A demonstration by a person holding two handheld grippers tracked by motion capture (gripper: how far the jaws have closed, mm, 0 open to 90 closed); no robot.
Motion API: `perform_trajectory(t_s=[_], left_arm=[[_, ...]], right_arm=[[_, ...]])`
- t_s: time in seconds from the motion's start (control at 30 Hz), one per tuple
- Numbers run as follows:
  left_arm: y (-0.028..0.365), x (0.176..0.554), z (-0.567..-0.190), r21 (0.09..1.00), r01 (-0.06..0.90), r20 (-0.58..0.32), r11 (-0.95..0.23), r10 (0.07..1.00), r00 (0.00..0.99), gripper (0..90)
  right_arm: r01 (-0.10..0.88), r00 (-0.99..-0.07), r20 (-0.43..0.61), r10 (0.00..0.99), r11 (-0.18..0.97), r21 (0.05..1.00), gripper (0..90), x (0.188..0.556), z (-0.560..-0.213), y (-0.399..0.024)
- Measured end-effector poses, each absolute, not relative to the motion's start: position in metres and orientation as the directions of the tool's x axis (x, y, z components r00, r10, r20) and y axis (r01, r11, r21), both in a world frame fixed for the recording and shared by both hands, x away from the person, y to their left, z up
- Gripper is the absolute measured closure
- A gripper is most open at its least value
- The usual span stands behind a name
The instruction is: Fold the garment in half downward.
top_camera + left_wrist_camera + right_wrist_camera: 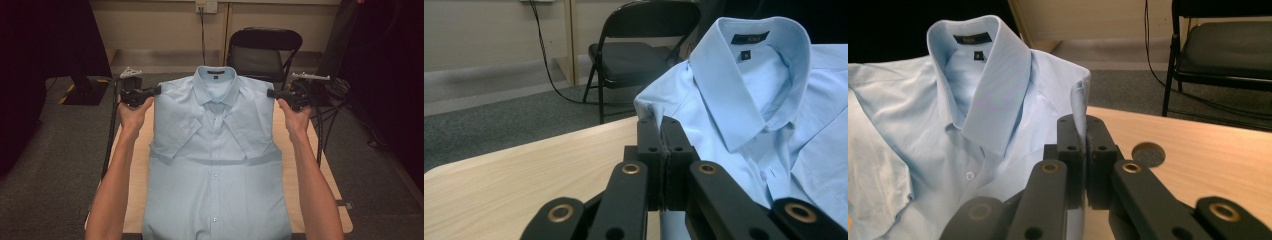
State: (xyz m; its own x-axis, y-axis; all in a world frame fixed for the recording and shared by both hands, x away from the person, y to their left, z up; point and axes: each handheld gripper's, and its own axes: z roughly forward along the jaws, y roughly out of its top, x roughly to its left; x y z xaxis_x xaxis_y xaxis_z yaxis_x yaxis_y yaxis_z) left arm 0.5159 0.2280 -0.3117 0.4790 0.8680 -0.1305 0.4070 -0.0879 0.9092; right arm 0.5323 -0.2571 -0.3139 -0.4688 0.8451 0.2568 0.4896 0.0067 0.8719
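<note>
- My left gripper (pixel 159 90) is clamped on the left shoulder of the light blue shirt (pixel 216 165) — jaws pressed tight, a pinch of fabric between them in the left gripper view.
- My right gripper (pixel 270 93) bites the right shoulder the same way, cloth caught between closed jaws.
- Shirt lies face up, buttoned, on the wooden table (pixel 300 175) — collar at the far end, hem at the near edge, both short sleeves folded in across the chest.
- Black folding chair (pixel 265 50) stands just beyond the table's far edge, right of centre.
- Both forearms run along the shirt's sides, approx. parallel.
</note>
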Motion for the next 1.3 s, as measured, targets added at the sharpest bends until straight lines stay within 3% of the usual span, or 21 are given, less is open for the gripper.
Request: perform_trajectory(t_s=[0.87,0.93,1.3], left_arm=[[0.214,0.466,-0.336,0.887,0.434,-0.088,-0.155,0.868,0.489,89.7],[0.216,0.461,-0.338,0.897,0.423,-0.115,-0.125,0.860,0.498,89.7],[0.221,0.432,-0.344,0.887,0.420,-0.056,-0.193,0.856,0.513,89.6]], right_arm=[[0.466,-0.511,0.223,0.830,0.050,0.883,87.6,0.474,-0.338,-0.275],[0.470,-0.515,0.228,0.827,0.050,0.881,87.6,0.471,-0.341,-0.274],[0.463,-0.541,0.227,0.810,0.062,0.884,87.6,0.449,-0.351,-0.276]])
